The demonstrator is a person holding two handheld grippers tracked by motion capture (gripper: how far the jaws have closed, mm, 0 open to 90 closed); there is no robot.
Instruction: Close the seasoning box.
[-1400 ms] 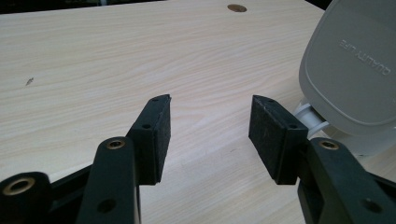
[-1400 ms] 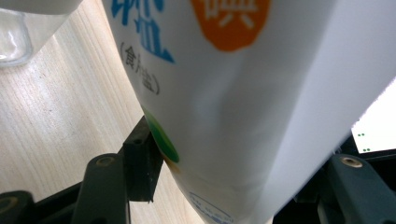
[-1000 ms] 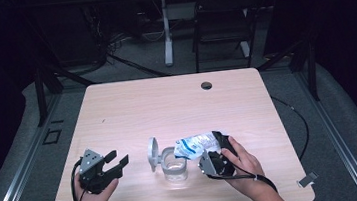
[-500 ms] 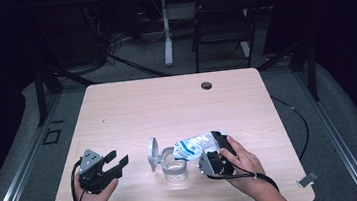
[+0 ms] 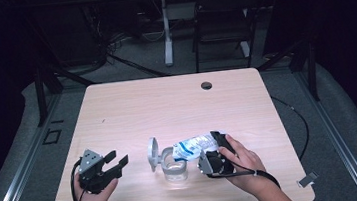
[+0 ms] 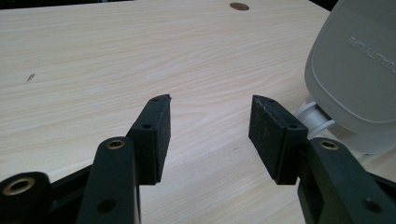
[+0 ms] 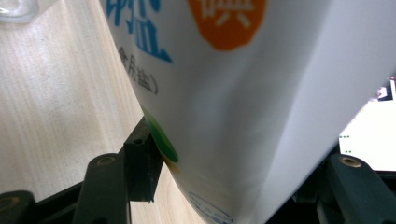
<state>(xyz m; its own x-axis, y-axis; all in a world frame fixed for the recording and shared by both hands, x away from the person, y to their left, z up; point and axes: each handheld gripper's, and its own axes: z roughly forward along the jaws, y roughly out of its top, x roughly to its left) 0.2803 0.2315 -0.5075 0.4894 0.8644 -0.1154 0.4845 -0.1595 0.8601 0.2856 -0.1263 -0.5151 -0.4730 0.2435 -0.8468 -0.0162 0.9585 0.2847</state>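
Jar [image 5: 174,167] is sitting on the desk [image 5: 167,106] near its front edge, roughly centre, with its hinged lid [image 5: 152,153] standing open on the jar's left side. Bag [image 5: 195,146] is lying tilted over the jar's right rim, clamped between the jaws of the right gripper [image 5: 216,153], which is sitting just right of the jar. Left gripper [image 5: 113,161] is resting well left of the jar, jaws pointing toward the lid, with the cable hole [image 5: 206,85] sitting far back, right of centre.

A white bag [image 7: 243,107] printed with blue characters and an orange badge sits clamped between the right gripper [image 7: 233,186] jaws, above the pale wooden table [image 7: 56,93].
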